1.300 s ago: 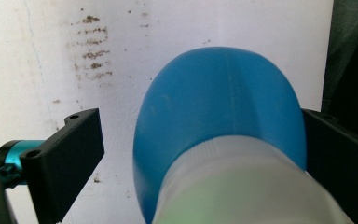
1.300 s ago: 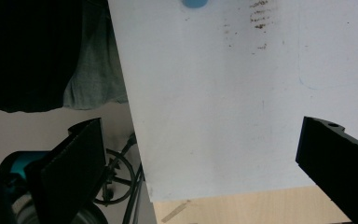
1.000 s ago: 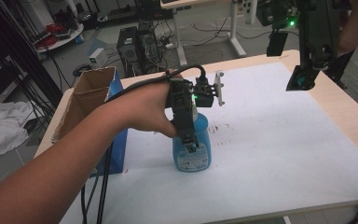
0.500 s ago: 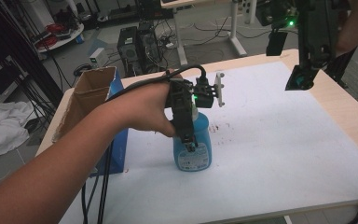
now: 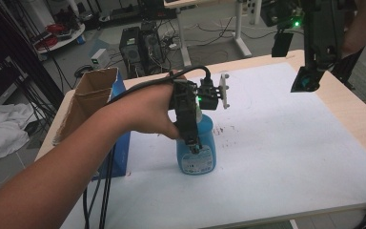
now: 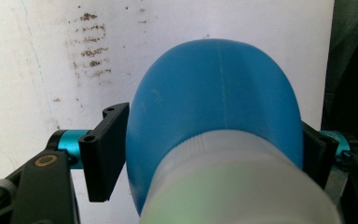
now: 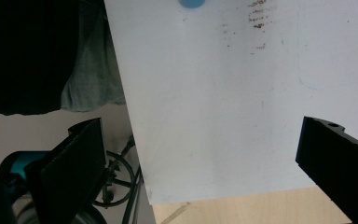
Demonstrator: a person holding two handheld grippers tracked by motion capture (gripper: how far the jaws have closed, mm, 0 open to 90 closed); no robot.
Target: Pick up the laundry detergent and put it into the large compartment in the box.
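Note:
A blue plastic bottle [image 5: 196,152] with a white cap stands upright on the white table cover. My left gripper [image 5: 190,138] comes down over it from above. In the left gripper view the bottle [image 6: 214,102] sits between the two black jaws of that gripper [image 6: 214,128], which have just been closing. Both pads now touch its sides. My right gripper [image 5: 307,78] hangs high over the table's far right side, its jaws wide open around nothing [image 7: 200,154]. The bottle's edge [image 7: 192,3] shows at the top of the right gripper view.
An open cardboard box [image 5: 93,102] and a blue box [image 5: 119,152] stand at the table's left edge. Brown stains [image 5: 224,130] mark the white cover [image 5: 290,143] beside the bottle. A bare wooden rim [image 5: 357,119] runs along the right. Computer gear [image 5: 140,43] sits on the floor behind.

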